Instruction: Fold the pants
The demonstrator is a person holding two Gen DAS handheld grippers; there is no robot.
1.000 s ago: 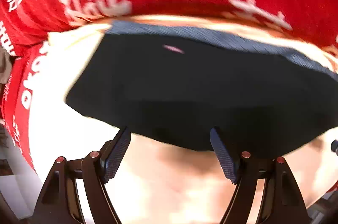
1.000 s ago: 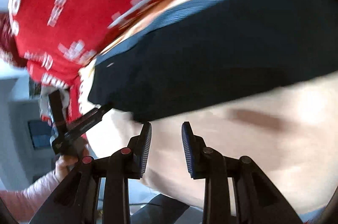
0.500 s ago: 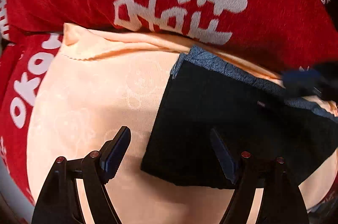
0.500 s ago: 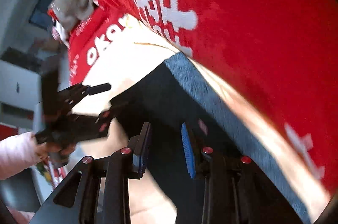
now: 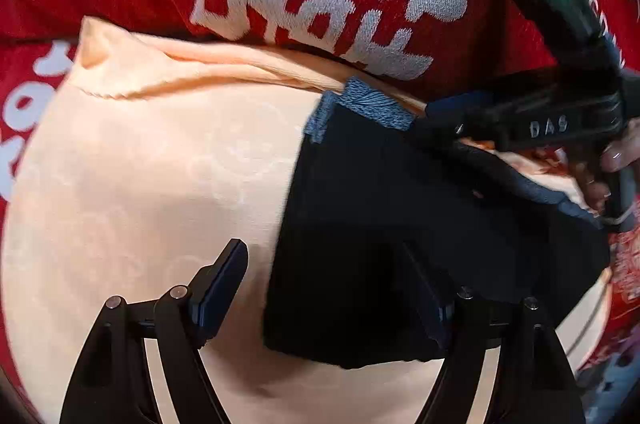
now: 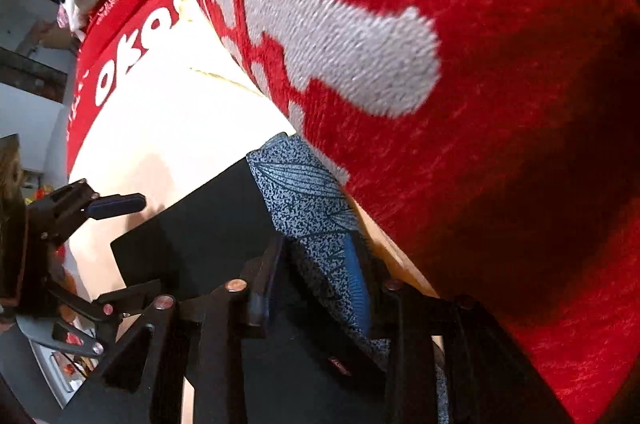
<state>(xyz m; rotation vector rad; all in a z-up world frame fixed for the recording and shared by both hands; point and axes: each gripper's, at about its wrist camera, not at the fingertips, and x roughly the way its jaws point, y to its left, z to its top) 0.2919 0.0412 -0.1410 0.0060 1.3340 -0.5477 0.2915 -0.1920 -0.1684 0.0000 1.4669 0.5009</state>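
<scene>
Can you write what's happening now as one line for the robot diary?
pants: folded, on peach cloth | left gripper: open | right gripper: at patterned waistband

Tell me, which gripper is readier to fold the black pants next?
Probably the right gripper: its fingers straddle the pants' speckled waistband. The left gripper is wide open at the opposite edge, gripping nothing.
</scene>
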